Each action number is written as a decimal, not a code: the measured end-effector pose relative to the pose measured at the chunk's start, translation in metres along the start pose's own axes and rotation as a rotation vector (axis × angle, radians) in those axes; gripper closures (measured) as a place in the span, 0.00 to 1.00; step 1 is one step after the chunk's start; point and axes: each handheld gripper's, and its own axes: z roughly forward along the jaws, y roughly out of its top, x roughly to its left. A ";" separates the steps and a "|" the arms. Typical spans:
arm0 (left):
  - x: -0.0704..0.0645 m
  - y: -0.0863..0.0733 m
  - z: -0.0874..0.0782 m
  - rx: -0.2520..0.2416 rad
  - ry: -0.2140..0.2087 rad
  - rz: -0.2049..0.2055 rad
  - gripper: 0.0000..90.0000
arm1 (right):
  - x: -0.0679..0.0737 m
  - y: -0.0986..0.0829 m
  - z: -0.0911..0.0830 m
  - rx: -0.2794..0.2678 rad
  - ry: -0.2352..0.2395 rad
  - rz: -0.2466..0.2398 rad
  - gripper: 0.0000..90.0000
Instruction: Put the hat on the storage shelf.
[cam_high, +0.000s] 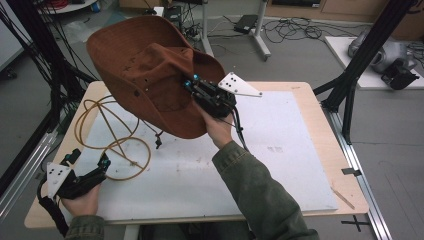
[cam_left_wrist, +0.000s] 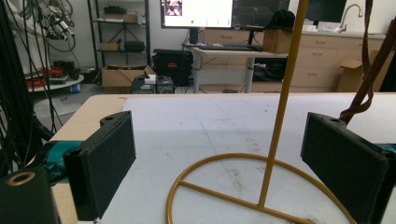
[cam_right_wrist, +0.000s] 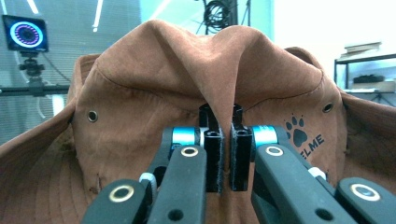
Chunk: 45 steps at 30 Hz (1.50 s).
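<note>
Hat (cam_high: 145, 70) pinched by crown fold in right gripper (cam_right_wrist: 223, 154), raised over surface (cam_high: 280, 150). Left gripper (cam_left_wrist: 224, 154) spread wide around stand (cam_left_wrist: 280, 93). Next, probably: lowering crown onto stand.

Brown brimmed hat (cam_high: 150, 70) aloft, crown pinched; gold wire stand (cam_high: 112, 137) apparently toppled on table.

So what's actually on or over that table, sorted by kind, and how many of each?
Brown hat: 1
Yellow wire stand: 1
Hand-held grippers: 2, the left gripper and the right gripper
Total: 4
</note>
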 end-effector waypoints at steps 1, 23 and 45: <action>0.000 0.000 0.000 0.000 0.000 0.000 0.12 | 0.000 0.000 0.000 0.000 0.000 0.000 0.98; 0.003 0.001 -0.011 -0.012 0.027 0.000 0.12 | 0.043 0.000 0.042 0.009 0.111 0.028 0.98; 0.009 0.001 -0.015 -0.016 0.036 -0.007 0.12 | 0.072 -0.023 0.070 0.059 0.193 0.040 0.98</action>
